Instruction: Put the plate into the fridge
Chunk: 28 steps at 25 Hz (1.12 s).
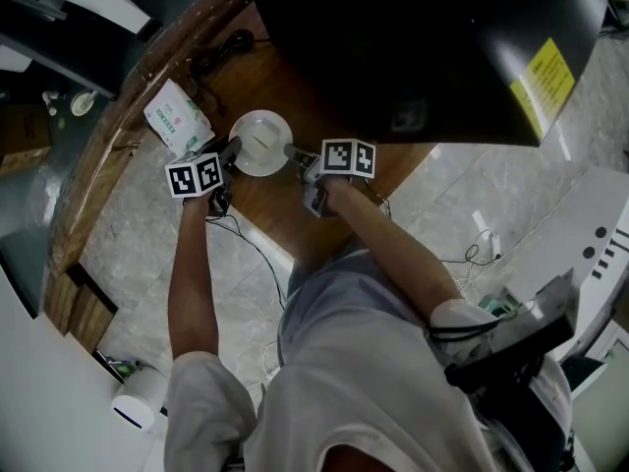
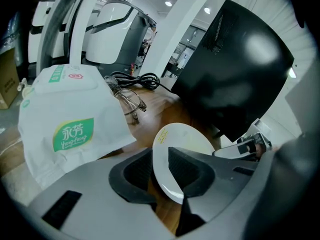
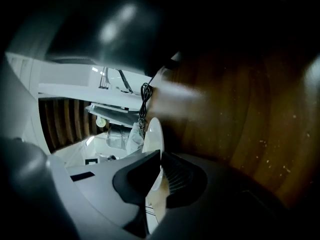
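left gripper (image 1: 231,154), right gripper (image 1: 294,152) pinch plate (image 1: 259,136), face up

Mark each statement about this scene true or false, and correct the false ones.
1. The rim of the plate stands between the jaws of the left gripper and of the right gripper. True.
2. The plate is inside the fridge. False: it is out at the wooden table.
3. A white bag with a green label lies beside the left gripper. True.
4. The right gripper's jaws stand wide apart. False: they are shut on the plate's rim.
5. Food lies on the plate. False: no food shows on it.
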Each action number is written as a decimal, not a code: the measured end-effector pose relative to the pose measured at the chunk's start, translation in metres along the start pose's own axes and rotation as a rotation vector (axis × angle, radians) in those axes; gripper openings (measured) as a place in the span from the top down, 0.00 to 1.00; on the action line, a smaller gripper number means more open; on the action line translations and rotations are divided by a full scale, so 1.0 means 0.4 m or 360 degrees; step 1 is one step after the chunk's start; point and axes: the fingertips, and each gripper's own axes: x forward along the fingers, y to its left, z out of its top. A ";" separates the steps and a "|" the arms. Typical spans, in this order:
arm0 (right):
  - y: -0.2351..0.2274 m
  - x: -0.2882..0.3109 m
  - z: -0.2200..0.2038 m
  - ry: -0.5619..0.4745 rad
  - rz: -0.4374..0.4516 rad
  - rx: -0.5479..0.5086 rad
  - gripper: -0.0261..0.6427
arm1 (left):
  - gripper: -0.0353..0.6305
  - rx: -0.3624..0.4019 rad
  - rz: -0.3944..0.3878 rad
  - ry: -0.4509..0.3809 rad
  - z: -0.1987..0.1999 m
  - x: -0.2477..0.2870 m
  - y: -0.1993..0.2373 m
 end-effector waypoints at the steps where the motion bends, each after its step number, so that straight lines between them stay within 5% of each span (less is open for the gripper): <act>1: -0.001 0.001 -0.002 -0.0006 -0.0011 -0.0014 0.92 | 0.78 -0.0003 0.0012 -0.0009 0.001 0.000 0.003; 5: 0.002 -0.001 -0.006 0.0005 0.0093 0.0123 0.92 | 0.78 -0.0006 0.0027 -0.0018 -0.003 -0.002 0.001; 13: 0.008 -0.008 -0.008 0.0024 0.0152 0.0034 0.93 | 0.78 0.0089 0.0068 -0.0042 -0.016 -0.004 -0.003; 20: 0.040 -0.013 0.006 0.0102 0.0211 -0.0068 0.93 | 0.78 0.0028 0.0053 -0.0285 -0.014 -0.039 -0.011; 28: 0.072 -0.228 -0.193 0.0166 0.0304 -0.0169 0.93 | 0.78 -0.0061 0.0039 -0.0533 -0.190 -0.209 -0.200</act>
